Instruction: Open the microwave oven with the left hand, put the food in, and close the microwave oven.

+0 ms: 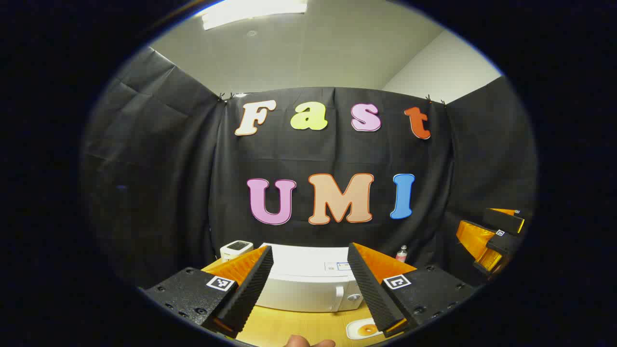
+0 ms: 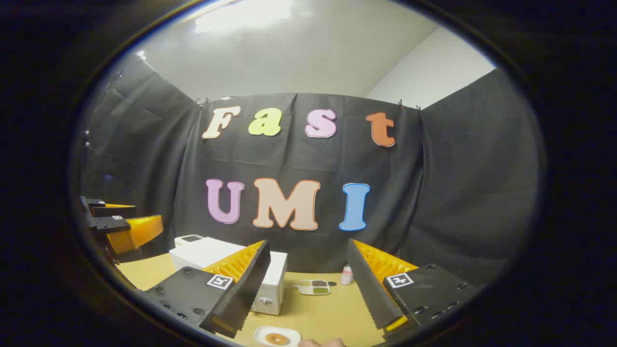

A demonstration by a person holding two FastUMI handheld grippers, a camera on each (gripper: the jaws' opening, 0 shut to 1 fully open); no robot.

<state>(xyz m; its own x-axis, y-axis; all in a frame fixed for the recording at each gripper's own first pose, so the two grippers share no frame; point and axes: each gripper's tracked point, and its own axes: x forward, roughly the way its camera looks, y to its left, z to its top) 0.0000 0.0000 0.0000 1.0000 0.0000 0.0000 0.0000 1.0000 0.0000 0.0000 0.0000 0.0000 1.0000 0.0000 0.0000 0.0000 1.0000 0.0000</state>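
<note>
A: Where do things stand?

B: The microwave (image 1: 308, 284) sits shut on the surface (image 1: 289, 327), its handle (image 1: 339, 298) toward its right side. The food is on a small plate (image 2: 276, 336) in front of the microwave. The left gripper (image 1: 308, 284) hangs above and in front of the microwave, fingers apart, empty. The right gripper (image 2: 308, 289) is held off to the right of the microwave, fingers also apart.

A: What could go wrong?

B: I'd judge the handle looks slim; a poor approach could slip off it or push the microwave back. The plate lies near the door's front, so a swinging door or a low finger might knock it.
</note>
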